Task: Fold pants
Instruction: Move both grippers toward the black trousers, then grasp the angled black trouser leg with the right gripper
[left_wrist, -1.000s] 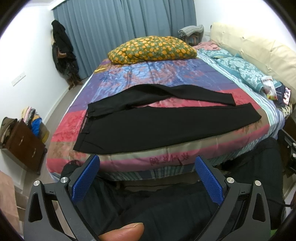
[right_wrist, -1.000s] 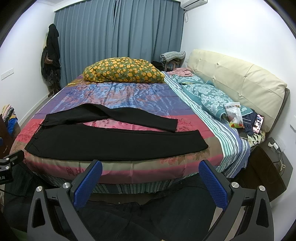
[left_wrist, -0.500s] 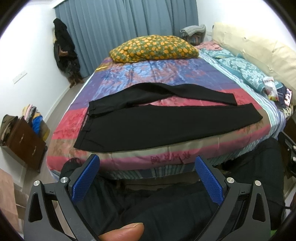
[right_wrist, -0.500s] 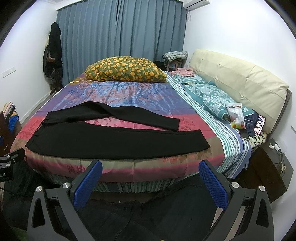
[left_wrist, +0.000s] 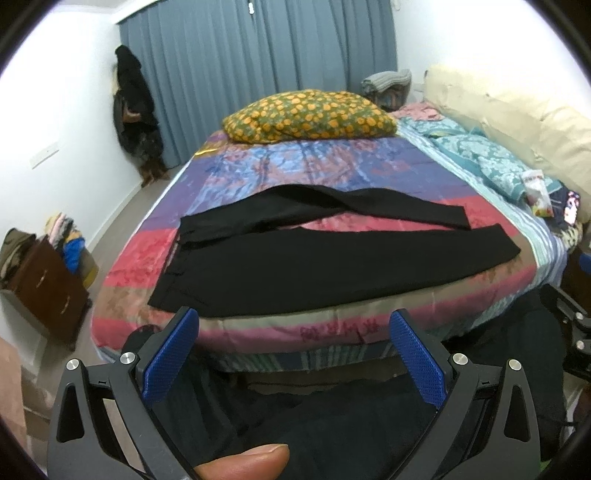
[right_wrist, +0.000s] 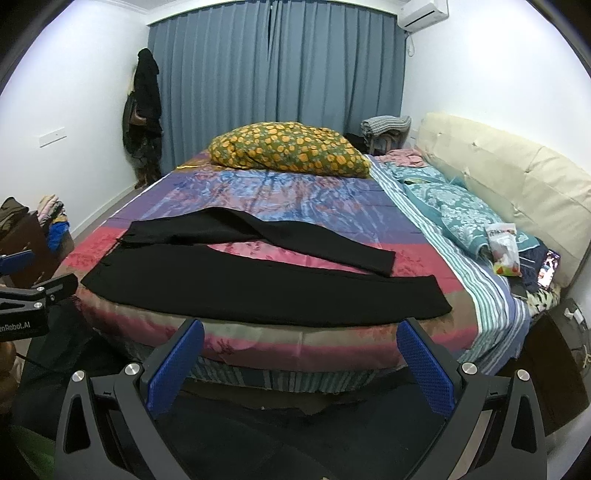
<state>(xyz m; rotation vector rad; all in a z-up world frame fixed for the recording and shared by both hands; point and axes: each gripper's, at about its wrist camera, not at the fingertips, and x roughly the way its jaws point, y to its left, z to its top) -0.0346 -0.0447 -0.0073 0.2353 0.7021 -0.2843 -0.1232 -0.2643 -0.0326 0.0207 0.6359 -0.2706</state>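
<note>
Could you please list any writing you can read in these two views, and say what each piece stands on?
"enRobot.AI": white letters on the left gripper, cut off by the picture's edge.
Snack packet print: too blurred to read.
Dark marks on the bedspread edge: not legible.

Near bed edge: open; bare striped bedspread (right_wrist: 295, 341) runs between both tongs and the pants (right_wrist: 258, 291).
Far half of bed: bare up to the orange-flowered pillow (right_wrist: 291, 149).
Right side: blocked by teal bedding (right_wrist: 454, 210), a snack bag (right_wrist: 504, 249) and a lit phone (right_wrist: 548, 267) below the headboard (right_wrist: 517, 184).
Left side: floor strip open; wooden cabinet (left_wrist: 48, 286) with piled clothes stands against the wall.
</note>
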